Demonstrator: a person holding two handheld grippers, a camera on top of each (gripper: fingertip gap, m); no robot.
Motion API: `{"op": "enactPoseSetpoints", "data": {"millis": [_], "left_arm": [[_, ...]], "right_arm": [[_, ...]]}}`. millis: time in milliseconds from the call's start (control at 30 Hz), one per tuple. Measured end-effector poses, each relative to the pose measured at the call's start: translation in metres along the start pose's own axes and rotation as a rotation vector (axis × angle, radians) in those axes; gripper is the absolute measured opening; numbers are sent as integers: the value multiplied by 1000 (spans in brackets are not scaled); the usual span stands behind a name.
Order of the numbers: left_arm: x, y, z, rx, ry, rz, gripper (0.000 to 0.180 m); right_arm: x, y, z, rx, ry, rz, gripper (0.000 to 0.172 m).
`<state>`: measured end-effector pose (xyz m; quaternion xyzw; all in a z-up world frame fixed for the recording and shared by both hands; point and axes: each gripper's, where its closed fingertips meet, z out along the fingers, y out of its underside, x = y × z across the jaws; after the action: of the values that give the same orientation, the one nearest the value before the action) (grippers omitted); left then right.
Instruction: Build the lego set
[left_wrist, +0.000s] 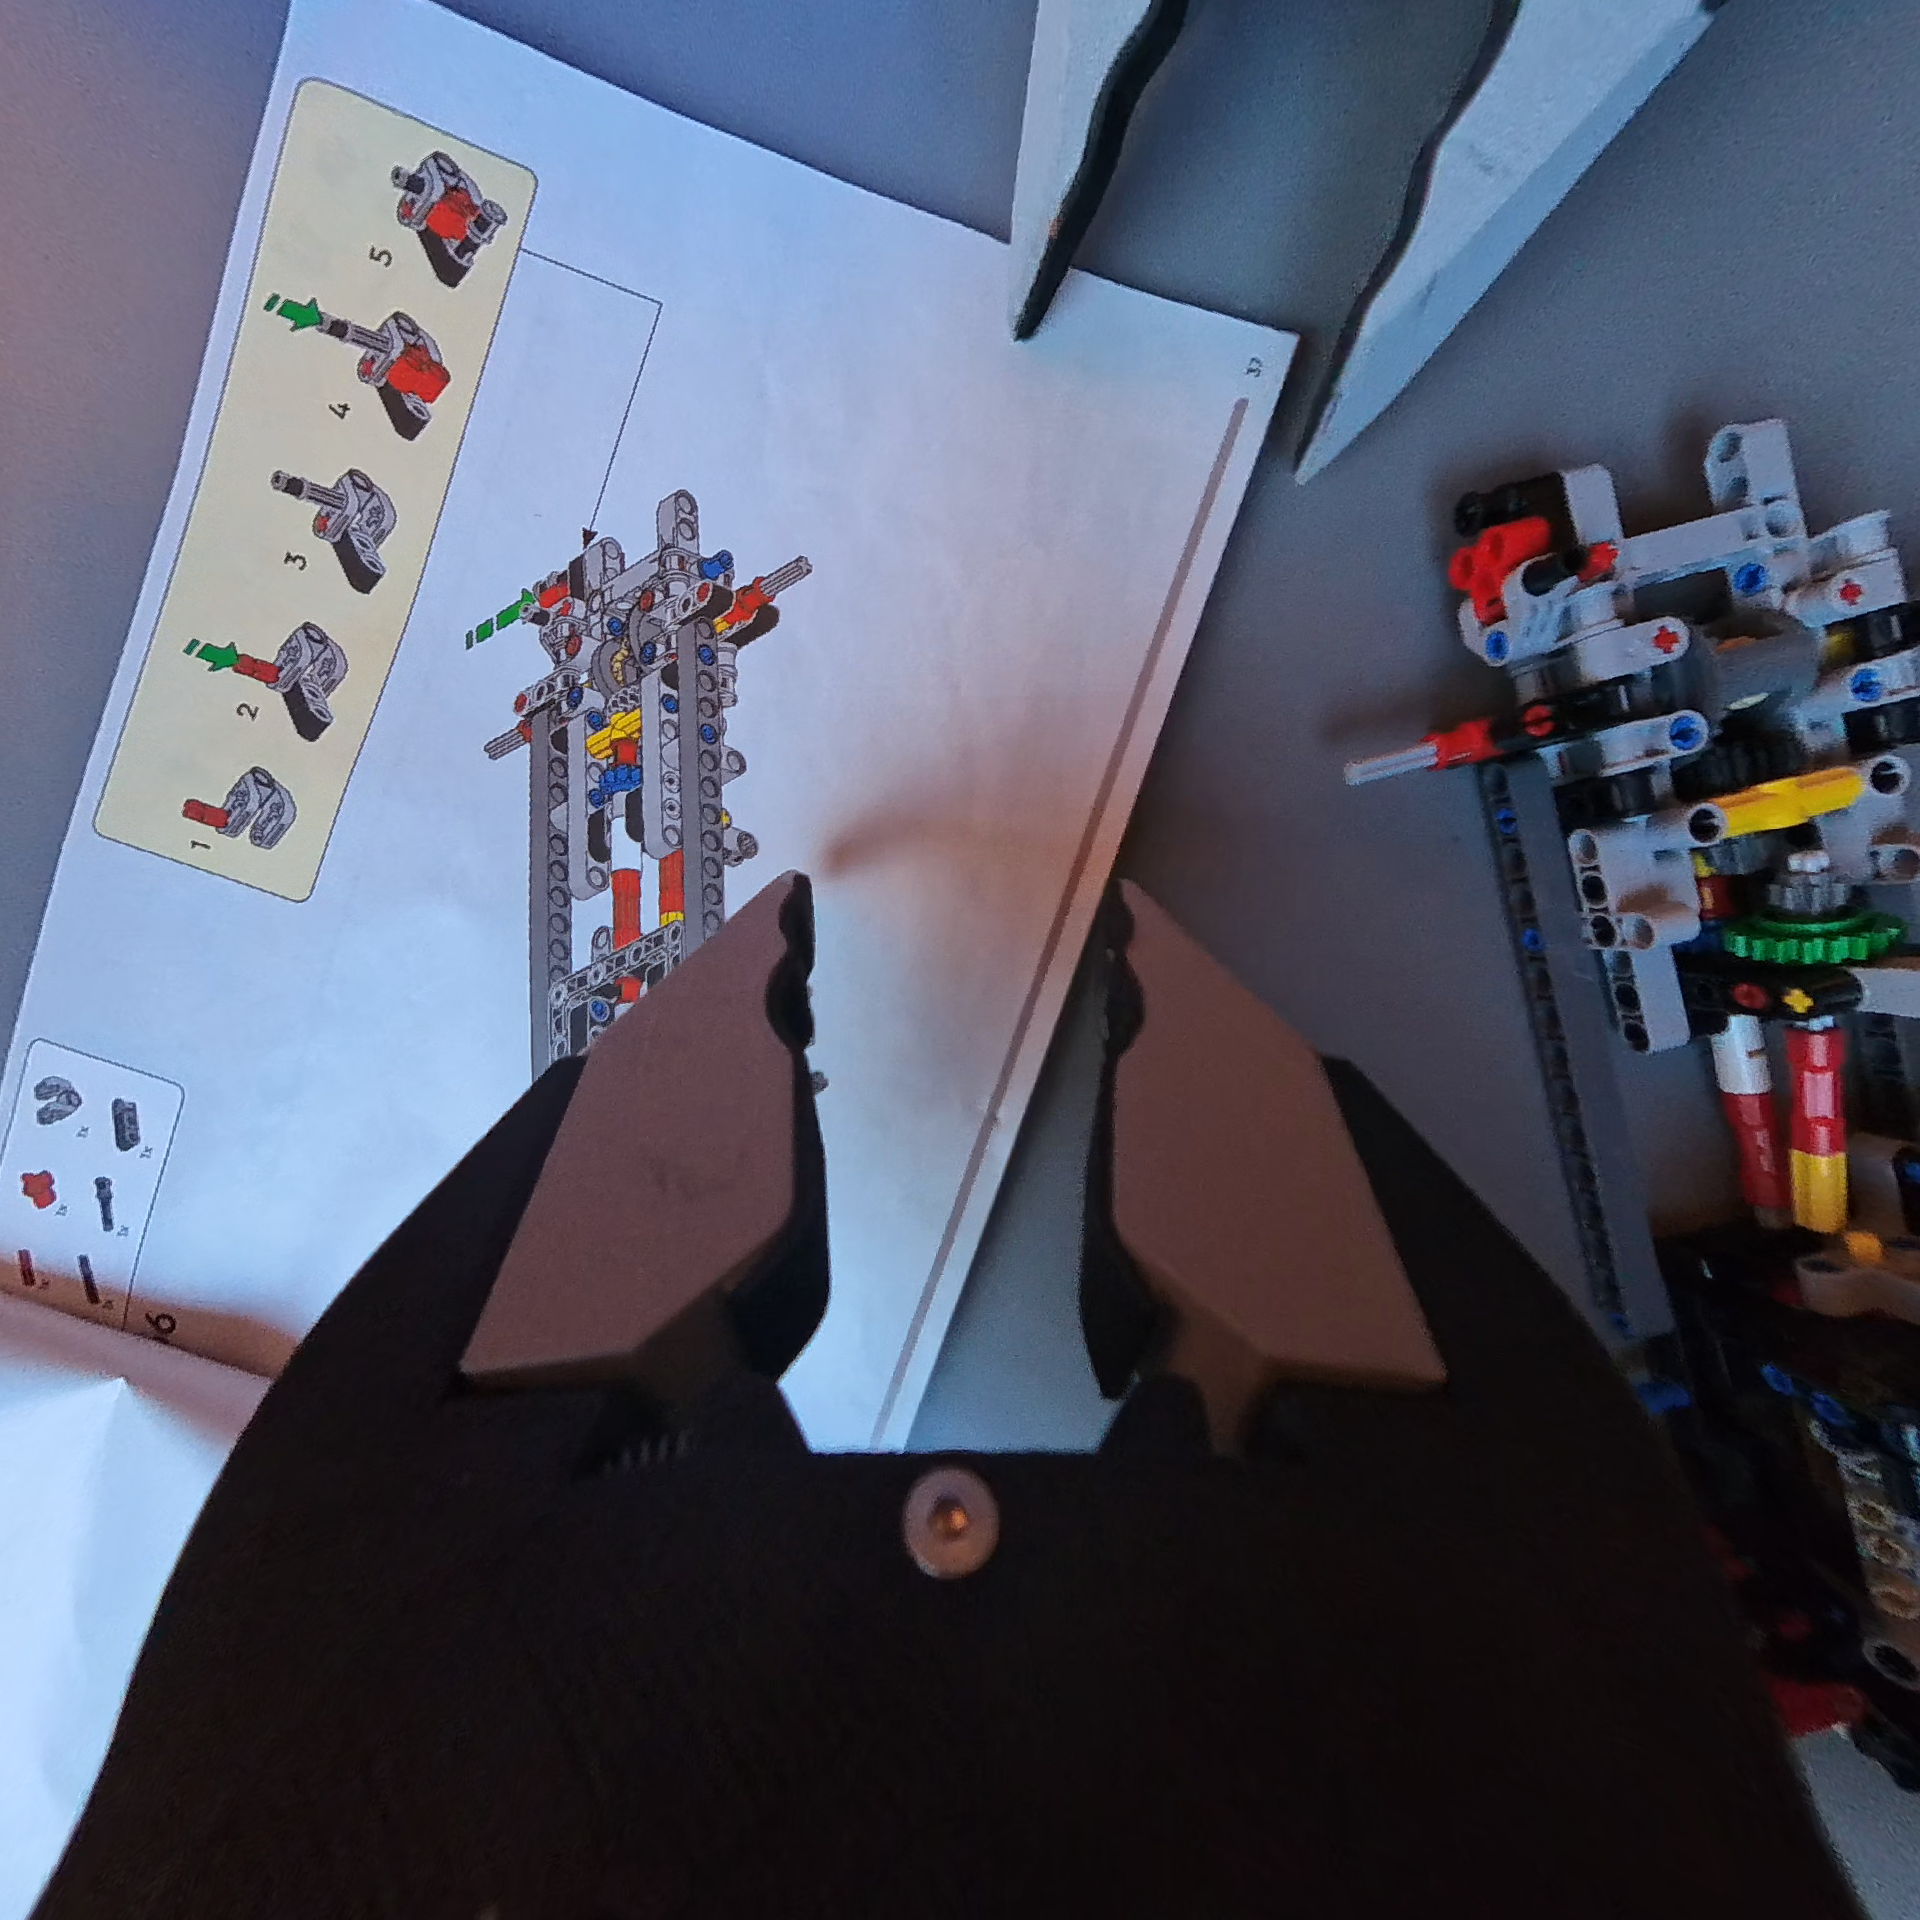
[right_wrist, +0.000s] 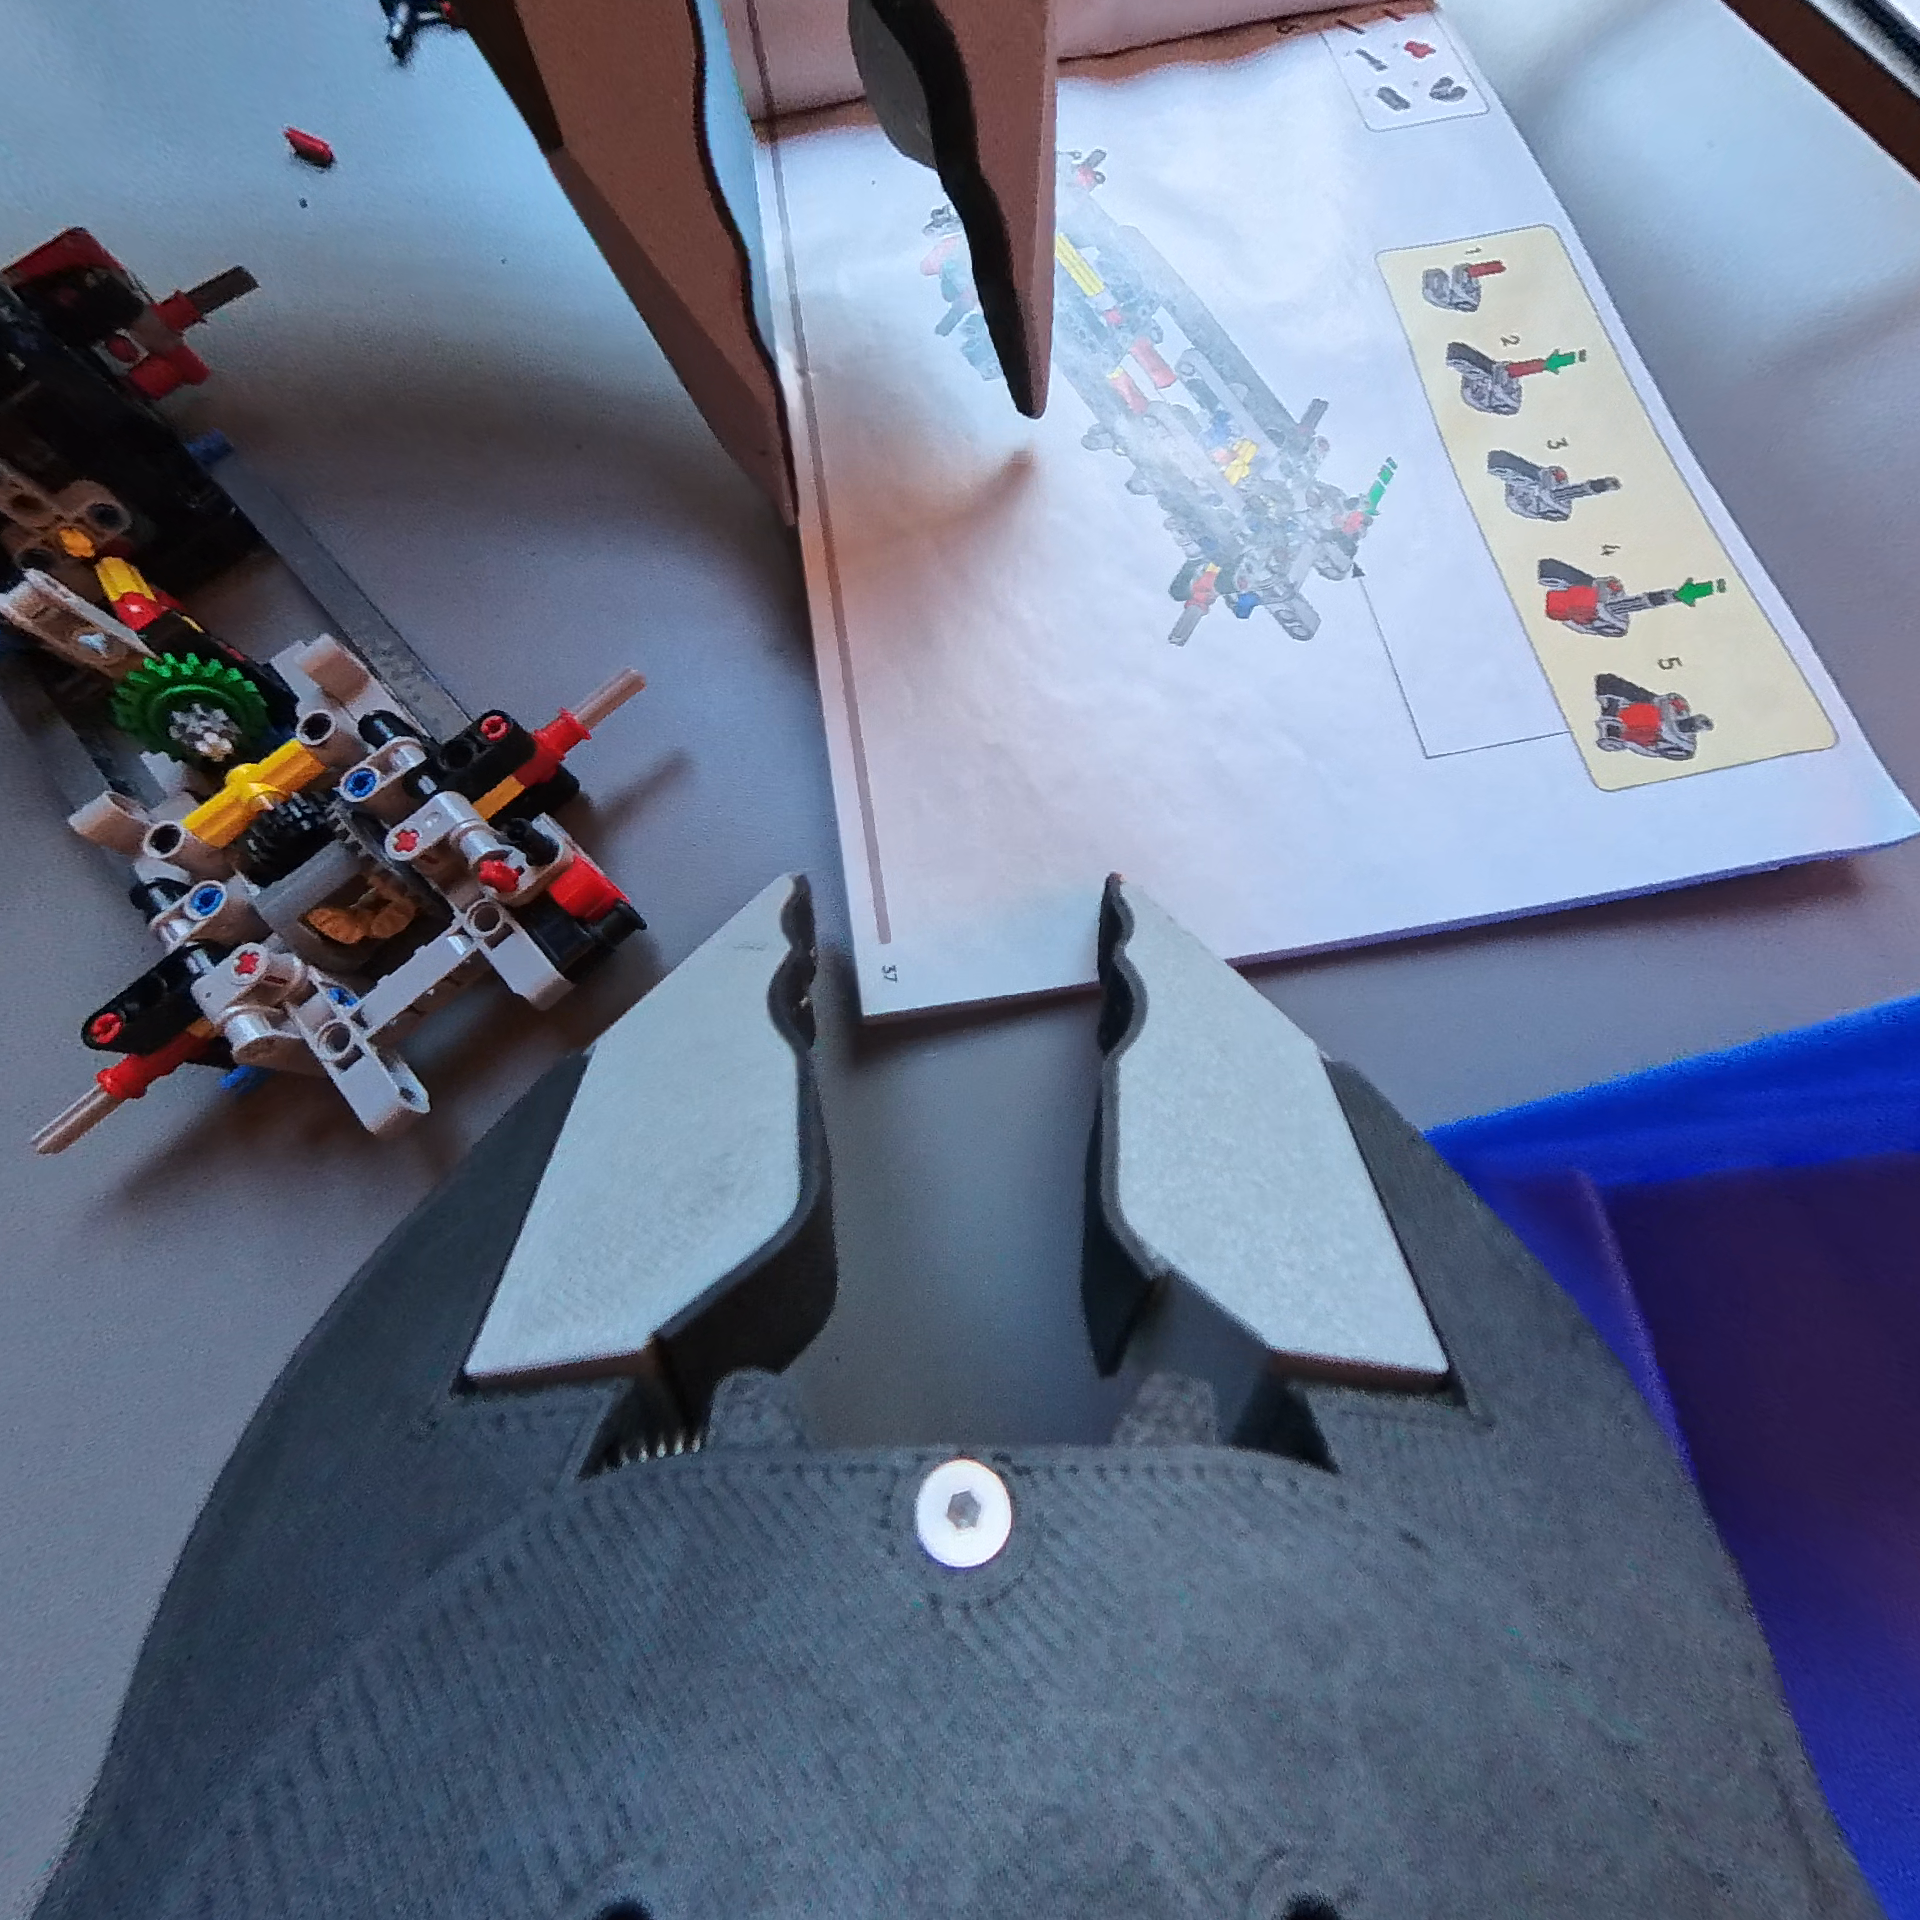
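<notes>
An open instruction booklet (left_wrist: 883, 468) with building diagrams lies flat on the grey table (left_wrist: 1351, 935). My left gripper (left_wrist: 961, 888) is open and empty. It hovers close above the page, with one finger over the paper and the other near the page's right edge. A partly built brick model (left_wrist: 1714, 748) of grey beams, a green gear and red and yellow parts lies just right of the booklet. My right gripper (right_wrist: 956, 883) is open and empty over the booklet's near corner (right_wrist: 1143, 727). The model (right_wrist: 343, 862) lies to its left. Each gripper shows in the other's view: the right gripper (left_wrist: 1169, 400) and the left gripper (right_wrist: 906, 457).
A blue cloth (right_wrist: 1714, 1195) lies at the right, near the right gripper. A small red loose piece (right_wrist: 309, 145) sits on the table far left. More dark parts (left_wrist: 1849, 1455) lie below the model.
</notes>
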<state>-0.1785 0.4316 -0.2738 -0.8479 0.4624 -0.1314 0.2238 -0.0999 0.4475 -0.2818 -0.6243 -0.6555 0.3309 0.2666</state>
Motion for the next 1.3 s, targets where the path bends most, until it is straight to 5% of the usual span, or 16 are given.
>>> {"op": "enactPoseSetpoints", "data": {"millis": [300,567,867,1100,1300], "left_arm": [[4,-1,6,-25,-20,32,55],[-2,-2,1,-16,-47,35,54],[-25,-1,2,-14,-151,-35,57],[-25,4,-6,-48,-176,-39,71],[-27,32,-25,-162,-207,26,78]], "right_arm": [[8,0,0,-3,45,11,46],[16,0,4,-31,162,-102,71],[-3,-7,11,7,6,12,69],[-10,-11,22,-17,78,-106,50],[-13,-19,26,-1,-36,-19,46]]}}
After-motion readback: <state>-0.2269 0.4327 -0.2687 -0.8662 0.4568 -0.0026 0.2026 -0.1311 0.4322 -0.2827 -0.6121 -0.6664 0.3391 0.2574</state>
